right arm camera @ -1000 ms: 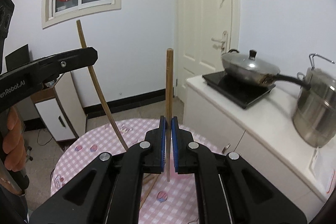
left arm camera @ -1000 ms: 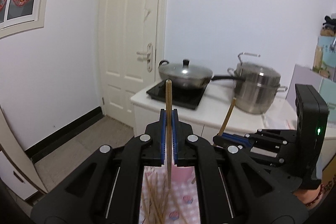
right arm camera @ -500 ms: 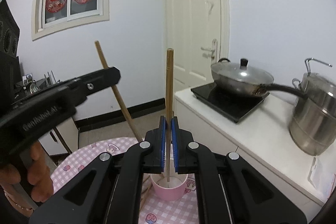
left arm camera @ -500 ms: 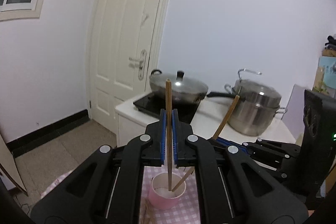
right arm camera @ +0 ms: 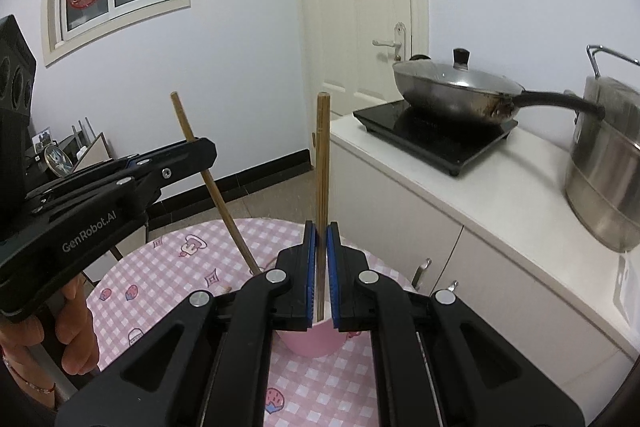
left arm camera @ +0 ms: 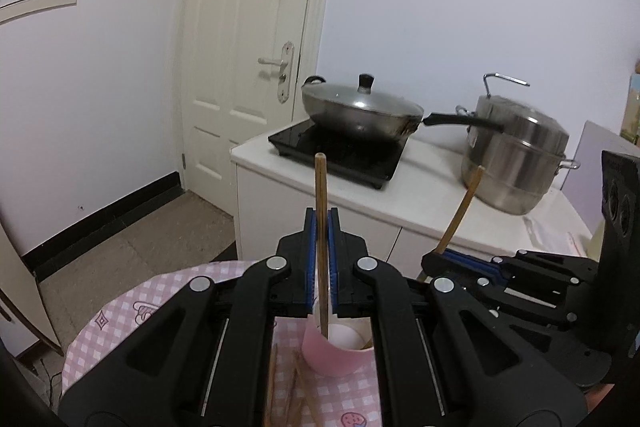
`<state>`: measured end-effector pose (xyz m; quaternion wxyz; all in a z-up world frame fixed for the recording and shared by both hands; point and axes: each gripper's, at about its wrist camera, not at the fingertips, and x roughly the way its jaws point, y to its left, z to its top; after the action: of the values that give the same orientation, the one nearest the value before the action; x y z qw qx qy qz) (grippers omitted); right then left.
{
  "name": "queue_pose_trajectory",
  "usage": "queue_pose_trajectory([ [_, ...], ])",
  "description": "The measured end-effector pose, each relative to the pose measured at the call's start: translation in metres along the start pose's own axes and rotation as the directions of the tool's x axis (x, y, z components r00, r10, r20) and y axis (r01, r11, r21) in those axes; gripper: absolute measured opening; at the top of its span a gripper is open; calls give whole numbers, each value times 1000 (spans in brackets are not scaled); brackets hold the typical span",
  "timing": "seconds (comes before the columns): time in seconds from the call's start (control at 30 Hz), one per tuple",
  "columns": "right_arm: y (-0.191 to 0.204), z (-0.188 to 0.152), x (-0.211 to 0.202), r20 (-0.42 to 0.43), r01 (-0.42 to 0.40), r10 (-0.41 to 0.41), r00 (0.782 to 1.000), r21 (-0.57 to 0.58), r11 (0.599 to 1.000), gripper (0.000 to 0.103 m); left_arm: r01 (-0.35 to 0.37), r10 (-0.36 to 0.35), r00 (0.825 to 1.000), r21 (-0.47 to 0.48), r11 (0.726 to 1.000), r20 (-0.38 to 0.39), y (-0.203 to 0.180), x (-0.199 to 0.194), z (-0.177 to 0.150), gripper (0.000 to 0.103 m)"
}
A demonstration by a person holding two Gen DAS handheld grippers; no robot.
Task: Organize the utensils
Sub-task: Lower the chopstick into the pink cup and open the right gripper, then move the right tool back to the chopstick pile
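The left gripper (left arm camera: pixel 321 259) points forward and a little downward, its blue pads clamped on a wooden chopstick (left arm camera: pixel 321 227) that stands upright, its lower tip inside the pink cup (left arm camera: pixel 334 351). The right gripper (right arm camera: pixel 320 267) is angled the same way beside it, clenched on a second chopstick (right arm camera: pixel 322 195), also upright, above the same cup (right arm camera: pixel 310 341). In the right wrist view the person's left hand (right arm camera: pixel 60 331) wraps the left gripper's handle. The cup stands on the pink checked cloth (right arm camera: pixel 168 275) of the round table. Loose chopsticks (left arm camera: pixel 294 391) lie on the cloth just beside the cup.
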<state>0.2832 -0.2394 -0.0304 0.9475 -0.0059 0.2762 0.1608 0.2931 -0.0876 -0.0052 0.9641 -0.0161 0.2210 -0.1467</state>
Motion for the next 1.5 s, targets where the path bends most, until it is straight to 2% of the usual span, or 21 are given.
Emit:
queue_pose_trajectory([
  [0.43, -3, -7, 1, -13, 2, -2, 1000, 26, 1000, 6, 29, -28, 995, 1, 1000, -91, 1, 6, -3, 6],
  [0.5, -2, -6, -2, -10, 6, -5, 1000, 23, 1000, 11, 30, -31, 994, -12, 999, -102, 2, 4, -2, 7],
  [0.53, -2, -6, -3, -8, 7, -7, 1000, 24, 1000, 20, 33, -34, 994, -12, 999, -105, 2, 2, -2, 7],
  [0.57, -2, -6, -5, -4, 10, -10, 1000, 27, 1000, 26, 33, -34, 993, -9, 999, -109, 1, 0, -2, 14],
  [0.6, -1, -5, -8, 1, 12, -12, 1000, 29, 1000, 29, 30, -31, 994, -6, 1000, -109, 1, -3, -2, 39],
  [0.63, -1, -5, -10, 5, 13, -13, 1000, 29, 1000, 30, 23, -23, 995, -8, 1000, -97, 1, -8, -2, 57],
  [0.67, 0, -5, -13, 8, 13, -13, 1000, 28, 1000, 30, 15, -16, 998, -14, 1000, -60, 1, -16, -2, 68],
  [1.0, 10, -12, -45, 30, -1, 0, 1000, 38, 999, 33, -22, 23, 998, 22, 1000, -61, 5, -62, -6, 68],
  [1.23, 24, -31, -58, 15, -23, 23, 1000, 30, 999, 35, -49, 51, 988, 18, 999, -145, 28, -87, -34, 68],
  [1.5, 41, -63, -42, -56, -48, 50, 997, 35, 998, 35, -102, 102, 961, 13, 995, -258, 61, -91, -74, 68],
])
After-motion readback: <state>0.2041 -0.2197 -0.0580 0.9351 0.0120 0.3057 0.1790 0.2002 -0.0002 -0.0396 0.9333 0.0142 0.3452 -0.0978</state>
